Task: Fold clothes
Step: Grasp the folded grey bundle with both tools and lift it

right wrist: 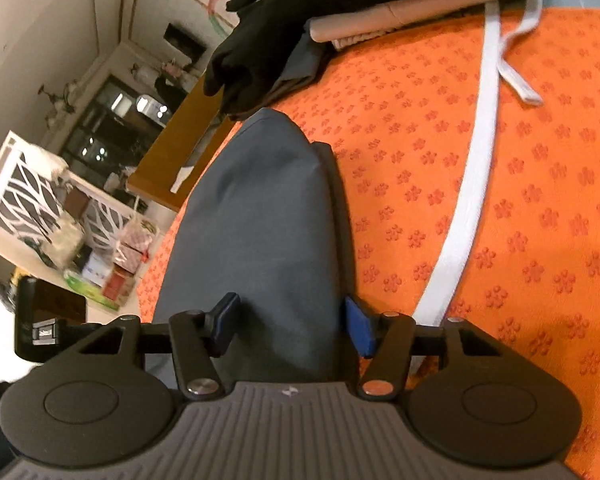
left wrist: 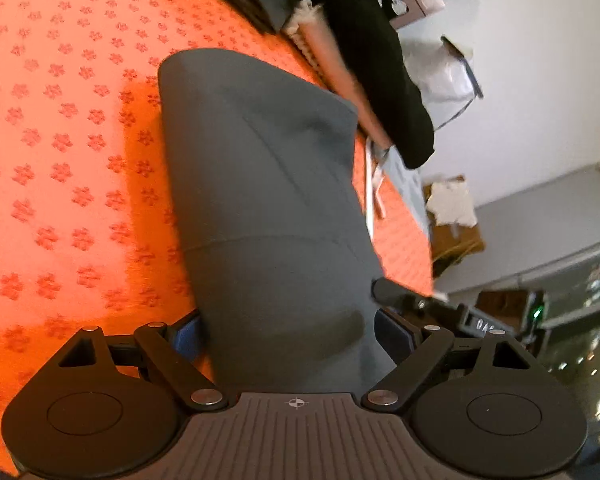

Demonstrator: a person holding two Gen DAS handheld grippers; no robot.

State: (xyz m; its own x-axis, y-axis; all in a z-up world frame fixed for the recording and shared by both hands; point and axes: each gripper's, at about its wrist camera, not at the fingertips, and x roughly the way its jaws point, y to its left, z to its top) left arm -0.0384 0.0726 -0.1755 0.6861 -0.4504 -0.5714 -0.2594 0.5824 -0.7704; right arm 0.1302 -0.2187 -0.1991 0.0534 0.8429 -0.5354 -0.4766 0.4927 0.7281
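The folded grey garment [left wrist: 268,184] runs from the centre of each frame down between the blue pads of the wide-spread left gripper [left wrist: 288,332] and the narrower right gripper [right wrist: 290,326], whose grip I cannot tell, on the orange cloth [left wrist: 60,140].

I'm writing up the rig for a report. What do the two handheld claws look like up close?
Both look alike. The left claw and right claw each have a grey ribbed body with a small crosshair mark, two round black discs either side, black linkage arms with silver pivot pins, and blue pads on the fingers. No cables, sleeves or hands are visible.
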